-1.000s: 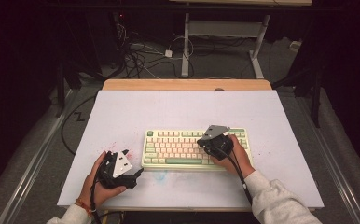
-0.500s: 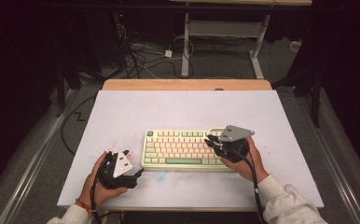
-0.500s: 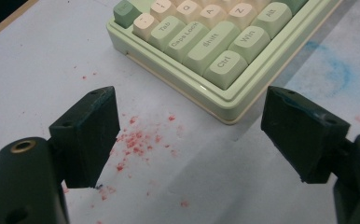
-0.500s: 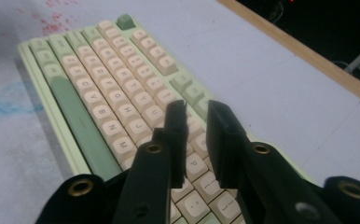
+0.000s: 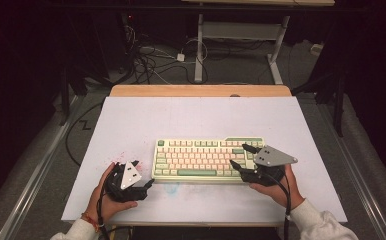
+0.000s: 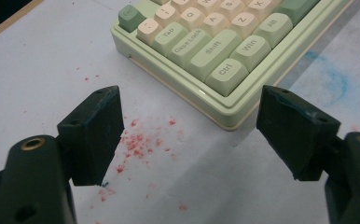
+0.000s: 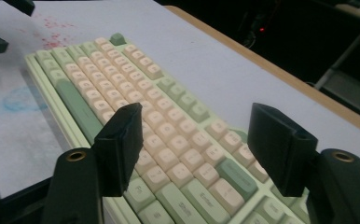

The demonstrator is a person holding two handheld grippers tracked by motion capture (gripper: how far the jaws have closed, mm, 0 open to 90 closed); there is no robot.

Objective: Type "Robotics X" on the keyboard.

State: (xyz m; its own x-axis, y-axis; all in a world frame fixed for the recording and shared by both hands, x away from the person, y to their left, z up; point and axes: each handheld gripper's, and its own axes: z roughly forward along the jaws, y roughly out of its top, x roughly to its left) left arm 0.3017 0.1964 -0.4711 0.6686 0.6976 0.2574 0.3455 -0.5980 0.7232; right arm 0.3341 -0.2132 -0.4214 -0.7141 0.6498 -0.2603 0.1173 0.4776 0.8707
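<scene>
Both tools stand open and empty, my right tool (image 5: 242,156) having just spread its jaws above the keyboard (image 5: 206,159), my left tool (image 5: 142,173) waiting beside it, so key work seems unfinished.

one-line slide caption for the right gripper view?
Right gripper, jaws just opened and empty, hovering over the right end of a green-and-cream keyboard on a white table.

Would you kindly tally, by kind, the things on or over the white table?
Pale green keyboard with cream keys: 1
Black two-jaw grippers: 2, the left gripper and the right gripper, both open
Total: 3
</scene>
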